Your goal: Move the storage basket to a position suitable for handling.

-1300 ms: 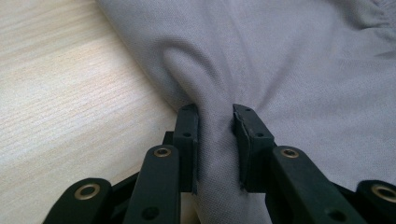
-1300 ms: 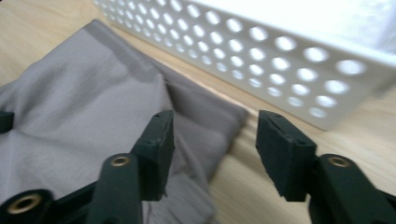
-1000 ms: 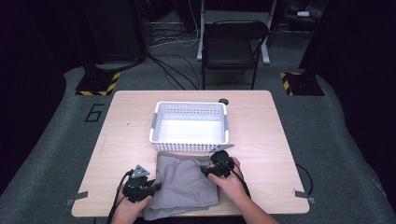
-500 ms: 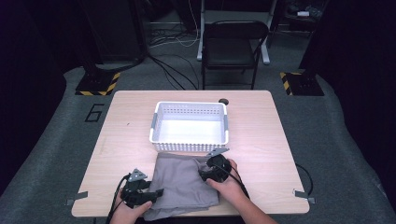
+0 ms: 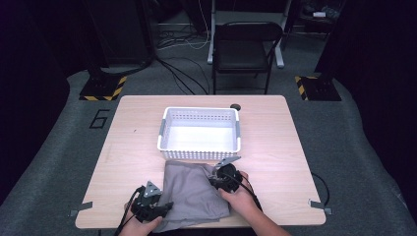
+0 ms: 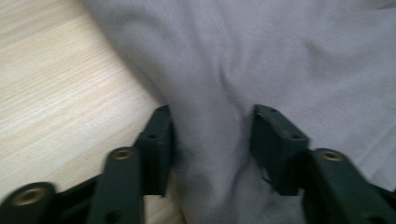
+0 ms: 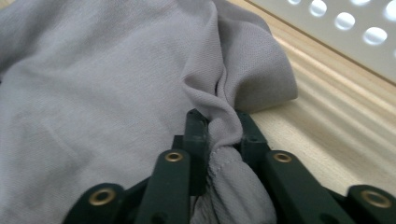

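The right gripper [image 7: 219,128] pinches the grey cloth [image 5: 194,194] (left gripper [image 6: 212,140] wide, astride a fold) near the table's [image 5: 275,128] front edge, so a pull could slip it free.

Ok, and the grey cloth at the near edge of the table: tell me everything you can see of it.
The grey cloth is a plain, fine-knit fabric, lying rumpled on the wooden table just in front of the white basket. The right gripper is shut on a bunched fold with a stitched hem at its far right corner. The left gripper stands open astride a ridge at its near left edge.
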`<move>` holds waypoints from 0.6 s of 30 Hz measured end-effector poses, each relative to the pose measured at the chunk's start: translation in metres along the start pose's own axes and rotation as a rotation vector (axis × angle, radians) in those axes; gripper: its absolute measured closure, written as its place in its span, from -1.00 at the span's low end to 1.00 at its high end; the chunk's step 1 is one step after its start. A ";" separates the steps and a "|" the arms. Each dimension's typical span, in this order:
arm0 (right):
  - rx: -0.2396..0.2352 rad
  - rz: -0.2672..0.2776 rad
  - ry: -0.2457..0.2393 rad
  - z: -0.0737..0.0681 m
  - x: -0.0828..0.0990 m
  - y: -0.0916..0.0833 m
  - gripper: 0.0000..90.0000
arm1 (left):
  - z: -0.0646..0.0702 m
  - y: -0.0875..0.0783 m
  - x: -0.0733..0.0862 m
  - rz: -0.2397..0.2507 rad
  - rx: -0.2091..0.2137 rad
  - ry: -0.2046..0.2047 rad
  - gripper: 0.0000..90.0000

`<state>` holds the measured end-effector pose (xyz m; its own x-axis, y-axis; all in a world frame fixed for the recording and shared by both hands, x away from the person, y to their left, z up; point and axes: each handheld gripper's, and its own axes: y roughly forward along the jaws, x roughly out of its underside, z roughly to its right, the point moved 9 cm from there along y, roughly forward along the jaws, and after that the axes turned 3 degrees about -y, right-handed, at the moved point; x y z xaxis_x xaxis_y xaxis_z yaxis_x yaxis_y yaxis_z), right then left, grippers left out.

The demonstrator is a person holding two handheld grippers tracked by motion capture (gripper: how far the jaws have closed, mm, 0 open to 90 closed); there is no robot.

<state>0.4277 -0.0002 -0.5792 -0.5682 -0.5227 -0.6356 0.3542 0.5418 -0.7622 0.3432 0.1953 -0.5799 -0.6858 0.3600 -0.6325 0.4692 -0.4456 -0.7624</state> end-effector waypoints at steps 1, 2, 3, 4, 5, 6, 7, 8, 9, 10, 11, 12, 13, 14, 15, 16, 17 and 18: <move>-0.011 -0.003 0.011 -0.001 0.000 0.000 0.78 | 0.002 0.000 0.000 -0.002 0.016 0.000 0.32; 0.000 0.005 0.010 -0.001 -0.001 0.000 0.80 | 0.005 0.000 0.000 -0.004 0.038 -0.025 0.47; 0.003 0.002 -0.010 -0.003 0.000 0.000 0.81 | 0.005 0.000 0.000 -0.004 0.041 -0.026 0.56; 0.021 0.004 -0.013 -0.003 -0.001 0.000 0.81 | 0.005 0.000 0.000 -0.004 0.041 -0.026 0.60; 0.024 0.002 -0.025 -0.003 -0.001 -0.001 0.82 | 0.005 0.000 -0.001 -0.005 0.041 -0.012 0.63; 0.031 0.001 -0.024 -0.004 -0.001 -0.001 0.82 | 0.005 0.000 -0.001 -0.003 0.033 -0.008 0.64; 0.033 0.002 -0.018 -0.004 -0.001 -0.001 0.82 | 0.006 0.000 -0.002 -0.003 0.030 -0.005 0.65; 0.032 0.001 -0.023 -0.003 -0.001 -0.001 0.83 | 0.006 0.000 -0.002 0.001 0.025 -0.003 0.66; 0.032 0.004 -0.006 -0.002 -0.002 -0.002 0.83 | 0.007 0.000 -0.002 0.003 0.022 -0.014 0.67; 0.024 0.002 0.008 -0.003 -0.002 -0.002 0.83 | 0.006 -0.001 -0.003 -0.001 0.027 -0.012 0.67; 0.022 0.007 0.004 -0.002 -0.003 -0.003 0.83 | 0.006 -0.001 -0.004 0.004 0.028 -0.024 0.68; 0.017 0.003 0.006 -0.001 -0.003 -0.004 0.83 | 0.005 -0.002 -0.004 0.001 0.033 -0.036 0.68; 0.018 0.005 0.005 -0.001 -0.003 -0.006 0.83 | 0.005 -0.003 -0.005 0.003 0.038 -0.045 0.68; 0.021 0.014 0.015 -0.002 -0.005 -0.009 0.83 | 0.005 -0.004 -0.005 0.005 0.042 -0.042 0.69; 0.023 0.015 0.001 -0.001 -0.006 -0.011 0.83 | 0.006 -0.005 -0.007 0.013 0.050 -0.061 0.69; 0.028 0.031 -0.010 0.000 -0.008 -0.014 0.83 | 0.005 -0.008 -0.008 0.013 0.054 -0.055 0.69; 0.029 0.032 -0.003 -0.002 -0.010 -0.019 0.83 | 0.006 -0.009 -0.010 0.024 0.059 -0.070 0.70; 0.033 0.038 -0.008 -0.001 -0.011 -0.022 0.83 | 0.006 -0.010 -0.011 0.026 0.068 -0.069 0.70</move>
<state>0.4250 -0.0054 -0.5551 -0.5479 -0.5076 -0.6650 0.4000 0.5391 -0.7412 0.3426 0.1913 -0.5646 -0.7117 0.2917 -0.6391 0.4500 -0.5093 -0.7336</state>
